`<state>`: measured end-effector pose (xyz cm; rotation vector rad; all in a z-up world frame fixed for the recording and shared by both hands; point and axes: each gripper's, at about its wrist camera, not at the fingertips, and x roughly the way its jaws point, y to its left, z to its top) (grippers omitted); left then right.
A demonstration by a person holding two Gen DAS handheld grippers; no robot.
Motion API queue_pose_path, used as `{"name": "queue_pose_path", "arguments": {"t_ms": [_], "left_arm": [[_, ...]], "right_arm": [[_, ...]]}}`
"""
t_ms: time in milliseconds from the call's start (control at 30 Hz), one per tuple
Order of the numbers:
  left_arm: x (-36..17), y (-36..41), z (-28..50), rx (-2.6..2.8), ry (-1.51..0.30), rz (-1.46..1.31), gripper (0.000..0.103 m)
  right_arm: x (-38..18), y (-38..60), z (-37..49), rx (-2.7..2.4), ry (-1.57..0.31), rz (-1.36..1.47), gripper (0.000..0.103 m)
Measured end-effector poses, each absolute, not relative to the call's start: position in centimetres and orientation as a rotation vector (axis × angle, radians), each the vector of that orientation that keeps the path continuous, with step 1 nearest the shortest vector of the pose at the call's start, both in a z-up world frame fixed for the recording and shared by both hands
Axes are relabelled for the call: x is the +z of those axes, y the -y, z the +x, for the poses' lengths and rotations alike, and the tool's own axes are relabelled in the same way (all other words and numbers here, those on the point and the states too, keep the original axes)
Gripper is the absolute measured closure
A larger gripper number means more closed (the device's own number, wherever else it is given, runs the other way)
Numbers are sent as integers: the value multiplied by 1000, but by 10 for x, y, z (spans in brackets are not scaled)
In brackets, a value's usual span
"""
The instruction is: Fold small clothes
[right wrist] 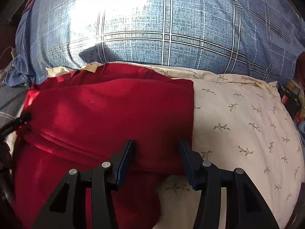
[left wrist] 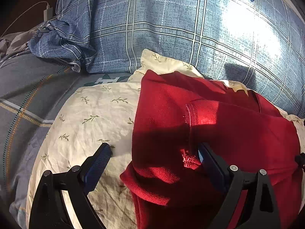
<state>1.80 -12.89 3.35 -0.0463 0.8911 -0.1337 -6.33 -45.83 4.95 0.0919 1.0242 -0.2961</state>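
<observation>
Both tongs are seen spread apart, nothing clamped. Left gripper [left wrist: 154,148] is held wide over the near left edge of the red garment [left wrist: 219,126], one blue textured pad [left wrist: 99,164] over the cream pillow [left wrist: 91,118], the other against the knit. Right gripper [right wrist: 156,145] is parted over the garment's [right wrist: 114,110] near right corner, whether pressed cannot be told. A soft, fleecy, folded red shape is laid on the crinkled, leaf-printed pillow [right wrist: 238,118]. Behind the garment a blue plaid woven quilt [right wrist: 171,28] is bunched.
</observation>
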Motion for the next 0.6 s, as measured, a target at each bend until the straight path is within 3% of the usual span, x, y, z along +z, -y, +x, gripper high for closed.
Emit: {"name": "queue_pose_path", "arguments": {"t_ms": [233, 367, 600], "left_arm": [[46, 116, -5, -195, -914, -76, 11], [57, 101, -42, -238, -917, -68, 10], [73, 68, -105, -298, -963, -111, 10]], "right_arm": [[77, 466, -131, -259, -1066, 170, 49], [84, 475, -179, -212, -1114, 243, 38], [71, 463, -256, -30, -1150, 396, 37]]}}
